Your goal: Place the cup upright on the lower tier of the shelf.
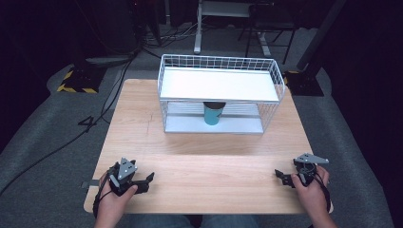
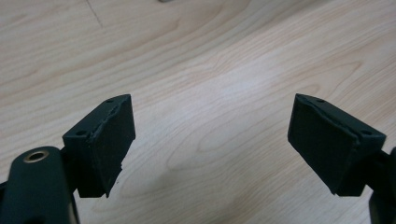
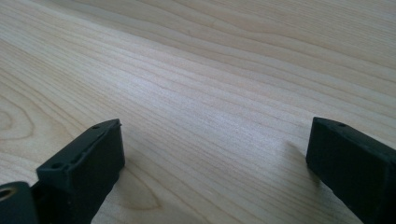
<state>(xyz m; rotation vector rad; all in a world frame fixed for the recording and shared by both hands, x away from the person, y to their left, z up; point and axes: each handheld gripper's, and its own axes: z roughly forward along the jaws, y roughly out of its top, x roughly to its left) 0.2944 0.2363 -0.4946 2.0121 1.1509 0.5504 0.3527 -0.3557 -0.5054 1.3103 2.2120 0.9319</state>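
In the high view both grippers rest at the near edge of the surface [image 1: 199,142], left gripper [image 1: 142,181] and right gripper [image 1: 283,176] well apart from the teal cup [image 1: 213,114] on the lower shelf of the wire rack [image 1: 218,64] — probably a waiting position; in the left gripper view the fingers [image 2: 109,140] stand wide apart over bare wood, and in the right gripper view the fingers [image 3: 88,163] are also apart and hold nothing.

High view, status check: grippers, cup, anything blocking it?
Left gripper and right gripper open, empty, at near table edge. Teal cup upright on wire rack's lower shelf. White upper shelf right above it; front open.
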